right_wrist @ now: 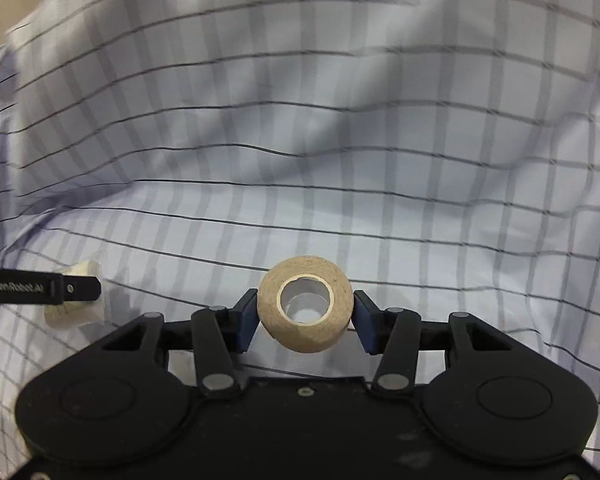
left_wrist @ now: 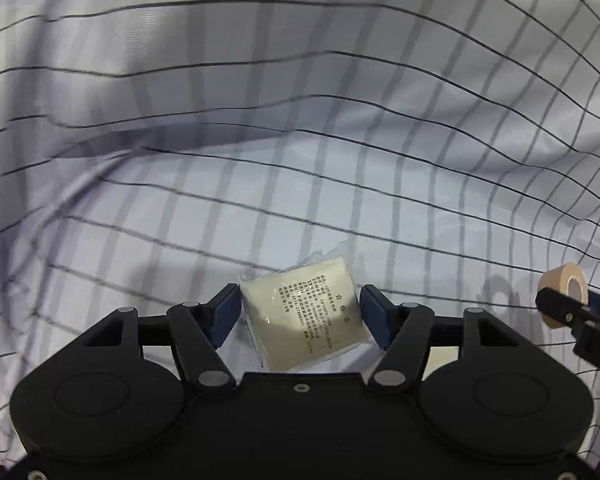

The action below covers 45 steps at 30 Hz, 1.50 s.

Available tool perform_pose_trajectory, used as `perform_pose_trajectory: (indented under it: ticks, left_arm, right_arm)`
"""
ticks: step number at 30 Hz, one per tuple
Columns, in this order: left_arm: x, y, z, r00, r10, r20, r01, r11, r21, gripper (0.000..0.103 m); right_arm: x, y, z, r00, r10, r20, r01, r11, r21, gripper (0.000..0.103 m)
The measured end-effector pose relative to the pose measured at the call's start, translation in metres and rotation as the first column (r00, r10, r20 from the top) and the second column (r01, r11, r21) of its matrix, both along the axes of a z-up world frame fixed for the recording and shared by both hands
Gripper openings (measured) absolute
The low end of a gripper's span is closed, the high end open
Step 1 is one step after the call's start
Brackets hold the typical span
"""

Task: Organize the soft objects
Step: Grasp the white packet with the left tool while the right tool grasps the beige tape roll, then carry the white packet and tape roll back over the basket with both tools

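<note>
Beneath everything lay a checked cloth [left_wrist: 300, 120], pale with dark grid lines, rumpled into soft ridges ahead of both pairs of fingers; whether over a desk or a bed could not be told.

Next in size, the left gripper [left_wrist: 300, 312]: fingers [left_wrist: 226, 314] clamped on a sealed gauze packet [left_wrist: 304, 316], one pad against each side edge, printed face up, packet tilted and apparently clear of the cloth. Judged very light, soft and compressible inside, with a slick crinkly wrapper that could slip; best taken across the padded middle, not by the thin sealed margin.

Then the right gripper [right_wrist: 306, 312]: fingers [right_wrist: 248, 316] closed on a tan bandage roll [right_wrist: 306, 304], pads on opposite sides of the outer wrap, hollow core facing the camera. Judged light, somewhat springy, with a grippy textured surface, the core stiffening it; a squeeze across the diameter seemed secure, though hard pressure might flatten it.

Seen from the left wrist, roll [left_wrist: 564, 294] and right gripper [left_wrist: 568, 312] sat well off beyond the right finger. No destination container visible.
</note>
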<state>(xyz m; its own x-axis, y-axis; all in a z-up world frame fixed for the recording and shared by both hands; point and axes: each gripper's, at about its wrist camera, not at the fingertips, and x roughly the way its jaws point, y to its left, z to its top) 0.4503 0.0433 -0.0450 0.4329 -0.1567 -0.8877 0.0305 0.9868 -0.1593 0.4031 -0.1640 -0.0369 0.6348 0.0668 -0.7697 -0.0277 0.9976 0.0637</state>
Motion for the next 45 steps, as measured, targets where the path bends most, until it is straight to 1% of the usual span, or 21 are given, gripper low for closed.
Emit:
perform_pose_trajectory:
  ticks: [6,10,16,19,23,27,29,32,35,39,42,45]
  left_arm:
    - [-0.024,0.049,0.002,0.998,0.056,0.028,-0.056,0.998,0.009,0.061]
    - [-0.044,0.074,0.002,0.994,0.091,0.053,-0.092,0.996,0.011,0.061]
    - [-0.079,0.107,0.006,0.984,0.150,0.096,-0.151,0.989,-0.002,0.061]
    - [-0.100,0.119,0.010,0.973,0.187,0.135,-0.191,0.981,0.016,0.061]
    - [-0.129,0.131,0.012,0.961,0.217,0.170,-0.223,0.975,0.016,0.061]
    - [-0.161,0.137,0.013,0.952,0.237,0.193,-0.245,0.969,0.019,0.061]
    - [-0.179,0.137,0.016,0.948,0.245,0.203,-0.253,0.967,0.014,0.061]
    - [-0.205,0.135,0.022,0.940,0.251,0.229,-0.263,0.965,0.021,0.061]
    - [-0.233,0.128,0.029,0.936,0.240,0.256,-0.256,0.966,0.032,0.061]
    - [-0.271,0.112,0.038,0.935,0.203,0.289,-0.221,0.975,0.030,0.061]
    - [-0.299,0.098,0.043,0.936,0.171,0.307,-0.188,0.982,0.023,0.061]
    - [-0.324,0.083,0.047,0.936,0.142,0.321,-0.153,0.988,0.008,0.061]
  right_arm:
    - [0.000,0.063,0.015,0.994,0.103,0.021,-0.103,0.995,0.000,0.049]
    - [-0.004,0.107,0.019,0.983,0.182,0.031,-0.182,0.983,0.004,0.049]
    - [-0.026,0.163,0.016,0.948,0.314,0.045,-0.315,0.949,0.015,0.049]
    - [-0.048,0.186,0.016,0.925,0.375,0.059,-0.377,0.926,0.020,0.049]
    - [-0.079,0.197,0.017,0.896,0.436,0.079,-0.440,0.897,0.034,0.049]
    - [-0.120,0.197,0.017,0.867,0.488,0.099,-0.493,0.869,0.042,0.049]
    - [-0.143,0.189,0.017,0.853,0.510,0.112,-0.517,0.855,0.043,0.049]
    - [-0.179,0.175,0.017,0.840,0.528,0.126,-0.536,0.843,0.047,0.049]
    - [-0.221,0.154,0.015,0.835,0.531,0.147,-0.543,0.838,0.057,0.049]
    - [-0.276,0.124,0.008,0.852,0.499,0.162,-0.516,0.852,0.087,0.049]
    - [-0.315,0.100,-0.003,0.877,0.451,0.168,-0.470,0.877,0.102,0.049]
    - [-0.346,0.078,-0.014,0.911,0.374,0.172,-0.397,0.909,0.128,0.049]
